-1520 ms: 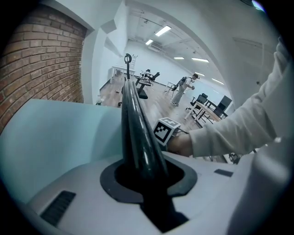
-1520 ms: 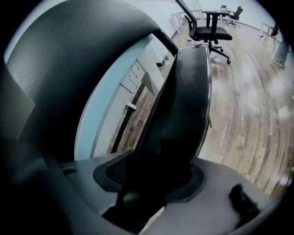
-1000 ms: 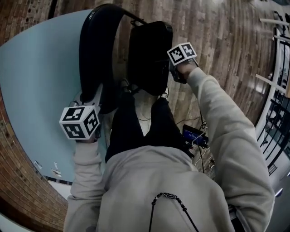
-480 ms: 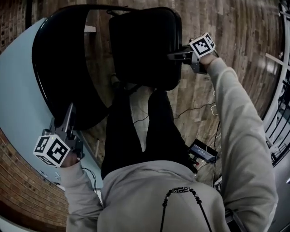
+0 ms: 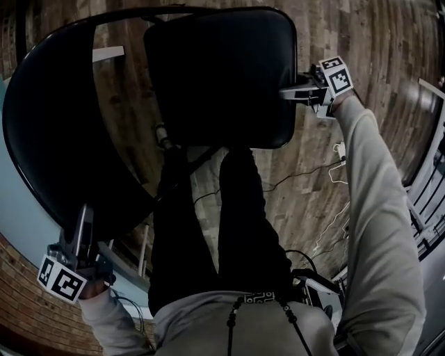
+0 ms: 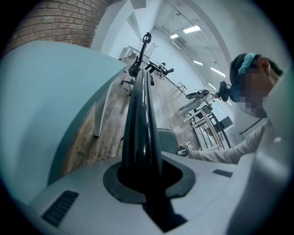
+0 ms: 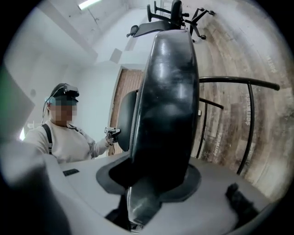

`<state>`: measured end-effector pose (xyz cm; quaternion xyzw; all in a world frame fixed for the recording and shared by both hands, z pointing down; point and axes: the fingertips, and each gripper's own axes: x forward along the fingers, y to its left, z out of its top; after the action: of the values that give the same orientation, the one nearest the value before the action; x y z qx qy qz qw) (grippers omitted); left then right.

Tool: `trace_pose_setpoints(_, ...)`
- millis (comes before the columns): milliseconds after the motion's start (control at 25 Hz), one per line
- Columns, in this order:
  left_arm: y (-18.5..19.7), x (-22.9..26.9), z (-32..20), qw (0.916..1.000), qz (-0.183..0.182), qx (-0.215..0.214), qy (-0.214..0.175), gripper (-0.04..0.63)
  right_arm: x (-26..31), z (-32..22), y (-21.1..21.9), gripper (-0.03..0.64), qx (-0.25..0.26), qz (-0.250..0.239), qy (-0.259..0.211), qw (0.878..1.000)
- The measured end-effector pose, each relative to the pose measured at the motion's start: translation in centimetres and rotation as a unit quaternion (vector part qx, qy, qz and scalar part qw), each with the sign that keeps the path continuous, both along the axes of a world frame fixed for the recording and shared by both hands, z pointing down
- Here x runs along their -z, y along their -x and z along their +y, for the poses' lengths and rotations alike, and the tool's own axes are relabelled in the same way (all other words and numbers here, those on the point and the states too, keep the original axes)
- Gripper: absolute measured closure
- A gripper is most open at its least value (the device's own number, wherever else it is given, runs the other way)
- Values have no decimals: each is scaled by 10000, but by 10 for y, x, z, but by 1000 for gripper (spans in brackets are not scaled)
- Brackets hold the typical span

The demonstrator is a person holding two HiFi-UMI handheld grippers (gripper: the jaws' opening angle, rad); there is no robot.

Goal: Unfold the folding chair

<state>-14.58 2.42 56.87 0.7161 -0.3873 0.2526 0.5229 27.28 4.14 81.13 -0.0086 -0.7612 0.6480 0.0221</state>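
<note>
The folding chair stands in front of me. In the head view its black seat [image 5: 222, 76] lies broad at the top centre, and the black backrest [image 5: 62, 139] curves down the left. My left gripper [image 5: 82, 233] sits at the lower left, shut on the backrest's rim. In the left gripper view that glossy rim [image 6: 142, 114] runs away from between the jaws of the left gripper [image 6: 144, 181]. My right gripper [image 5: 295, 89] is shut on the seat's right edge. The right gripper view shows the padded seat edge [image 7: 167, 101] clamped in the right gripper [image 7: 154, 186]. Thin black frame tubes [image 7: 250, 119] show behind.
My legs [image 5: 208, 222] stand just behind the chair on the wooden plank floor [image 5: 313, 174]. A pale blue panel [image 5: 14, 208] and a brick wall [image 5: 21, 313] are at the left. Cables [image 5: 327, 229] lie on the floor at the right, near metal racks [image 5: 434, 174]. An office chair [image 7: 172, 13] stands far off.
The seat has swung away from the backrest and now lies wide and flat. My right gripper went right with the seat edge. My left gripper went down and left along with the backrest.
</note>
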Motion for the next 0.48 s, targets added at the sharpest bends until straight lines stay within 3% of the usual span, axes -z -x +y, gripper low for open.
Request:
trace_pose_setpoints(240,-45,-29,30,9998,74,-163,-9,529,-61,31,-49,458,-23,-338,196,9992)
trace_pose_setpoints(480,-108,-28,35,9976,482,-457,-194,513,-103,47,-82,453,-421,-569,344,9969)
